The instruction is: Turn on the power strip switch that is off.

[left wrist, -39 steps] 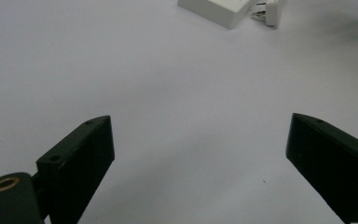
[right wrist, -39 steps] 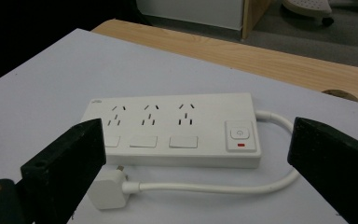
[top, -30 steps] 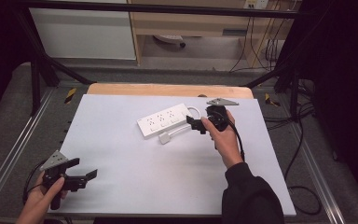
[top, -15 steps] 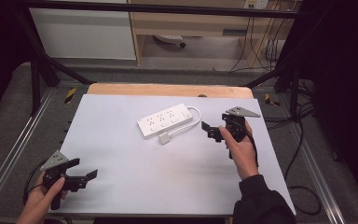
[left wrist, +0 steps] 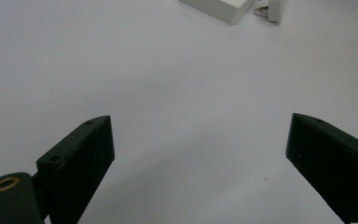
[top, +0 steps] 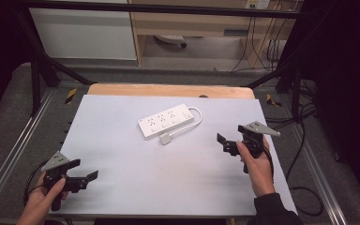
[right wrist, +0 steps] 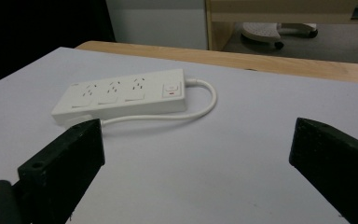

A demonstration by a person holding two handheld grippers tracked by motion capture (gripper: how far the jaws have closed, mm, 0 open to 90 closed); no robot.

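Note:
A white power strip (top: 166, 121) lies at the middle back of the white table top (top: 136, 187), its cord (top: 196, 121) looping round to a white plug (top: 165, 139) that rests just in front of it. My right gripper (top: 223, 144) is open and empty, held to the right of the strip and well apart from it. In the right gripper view the strip (right wrist: 121, 95) and cord (right wrist: 205, 105) lie beyond the wide-apart jaws of that gripper (right wrist: 198, 135). My left gripper (top: 83, 169) stays open and empty at the front left corner; its own view (left wrist: 200, 130) catches the strip's end (left wrist: 219, 7) and plug (left wrist: 272, 9) far off.
A wooden table edge (top: 168, 90) runs behind the white surface. Black frame bars (top: 37, 70) stand at both sides. Cables (top: 304, 140) hang off the right side onto the floor. A white cabinet (top: 84, 33) and a shelf unit (top: 201, 23) stand behind.
My right gripper has drawn back from the plug beside the power strip, moving right and toward the person. The plug stays on the table. The left gripper has not moved.

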